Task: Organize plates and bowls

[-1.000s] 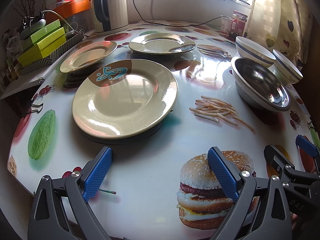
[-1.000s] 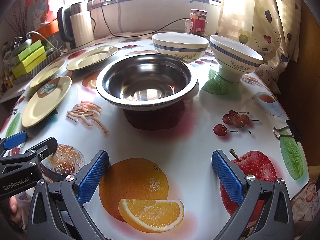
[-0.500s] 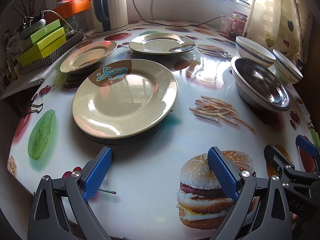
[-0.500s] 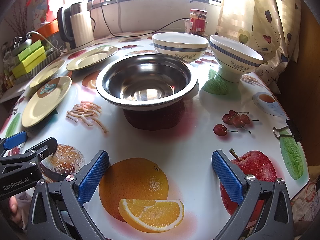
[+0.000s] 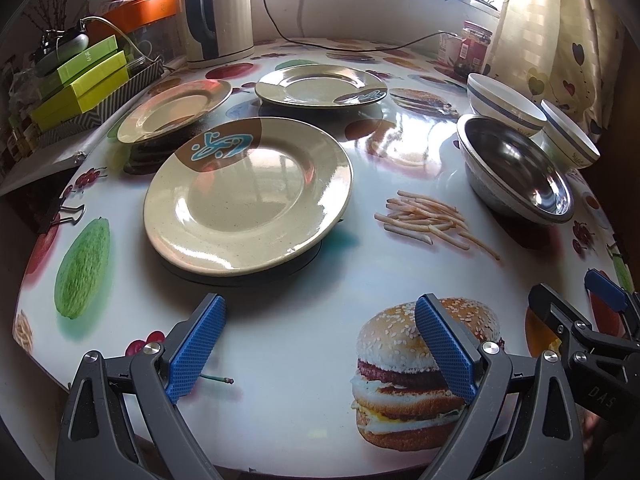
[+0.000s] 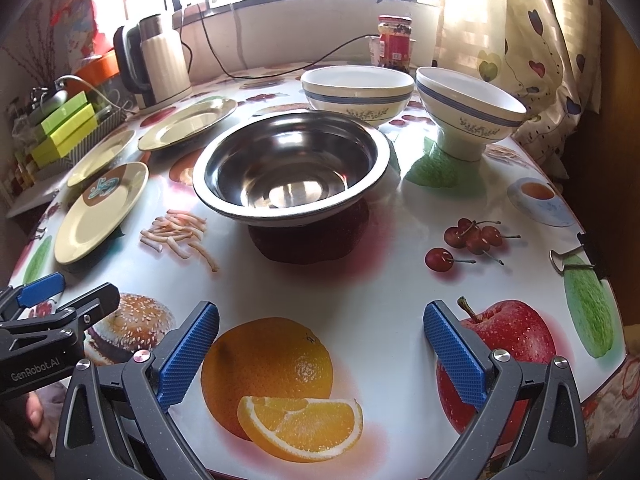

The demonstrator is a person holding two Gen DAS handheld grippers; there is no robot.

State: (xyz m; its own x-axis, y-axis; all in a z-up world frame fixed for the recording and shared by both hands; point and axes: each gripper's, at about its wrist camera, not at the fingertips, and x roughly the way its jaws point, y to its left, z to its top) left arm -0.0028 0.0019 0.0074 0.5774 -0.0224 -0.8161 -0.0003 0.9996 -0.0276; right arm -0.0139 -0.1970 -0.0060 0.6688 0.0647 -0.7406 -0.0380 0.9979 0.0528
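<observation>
Three cream plates lie apart on the printed tablecloth: a near plate [image 5: 248, 196] with a blue mark, a left plate [image 5: 176, 110] and a far plate [image 5: 320, 86]. A steel bowl [image 6: 292, 168] stands at the middle right, with two white blue-striped bowls [image 6: 356, 90] [image 6: 468, 110] behind it. My left gripper [image 5: 320, 344] is open over the table's front edge, short of the near plate, holding nothing. My right gripper [image 6: 320, 348] is open over the printed orange, short of the steel bowl, also holding nothing.
An electric kettle [image 5: 218, 12] with its cord stands at the back left beside green boxes [image 5: 80, 84] in a tray. A red-lidded jar [image 6: 394, 42] sits at the back by the curtain. Binder clips [image 6: 580, 256] grip the tablecloth edges.
</observation>
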